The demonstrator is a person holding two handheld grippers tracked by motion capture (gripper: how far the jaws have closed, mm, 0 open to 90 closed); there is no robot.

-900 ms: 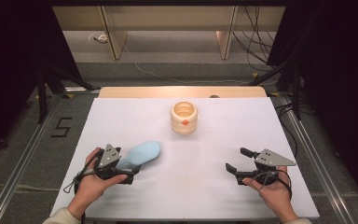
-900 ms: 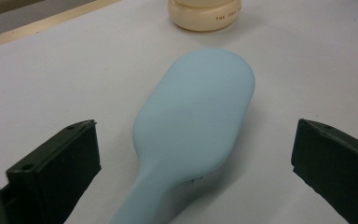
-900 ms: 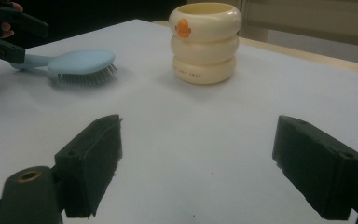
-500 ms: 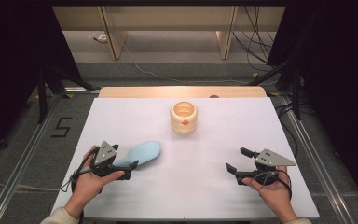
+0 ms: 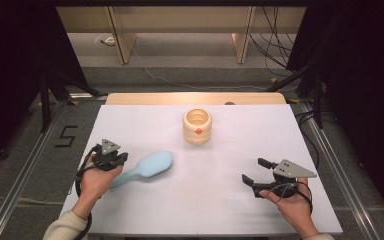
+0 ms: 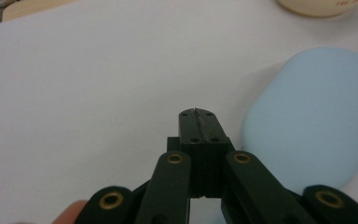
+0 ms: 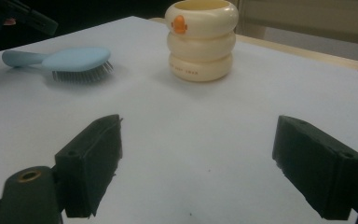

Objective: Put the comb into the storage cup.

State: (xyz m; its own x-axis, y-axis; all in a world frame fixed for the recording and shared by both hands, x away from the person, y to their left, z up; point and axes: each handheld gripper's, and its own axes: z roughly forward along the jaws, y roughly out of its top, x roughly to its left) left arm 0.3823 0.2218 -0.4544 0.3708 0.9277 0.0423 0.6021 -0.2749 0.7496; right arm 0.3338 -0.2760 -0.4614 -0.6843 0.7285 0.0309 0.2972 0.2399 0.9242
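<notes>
Light blue plastic hairbrush (image 5: pixel 147 168) lying bristles-down on the white table (image 5: pixel 220 210), well left of and nearer than the cream ringed cup (image 5: pixel 197 126). Left gripper (image 6: pixel 199 122) clenched empty just beside the hairbrush handle; right gripper (image 5: pixel 255 171) spread wide, grasping nothing, far right of the hairbrush.

A: In your left hand-held gripper (image 6: pixel 199 122) view, the brush (image 6: pixel 307 116) is blurred and cut by the right edge, with the cup (image 6: pixel 319 5) clipped at the top.

B: And from above?

A: Your left hand (image 5: pixel 96 179) hides the end of the brush handle (image 5: pixel 125 177); whether it touches, you can't tell. The cup's small print (image 7: pixel 193 73) in your right hand-held gripper view is too blurred to read.
</notes>
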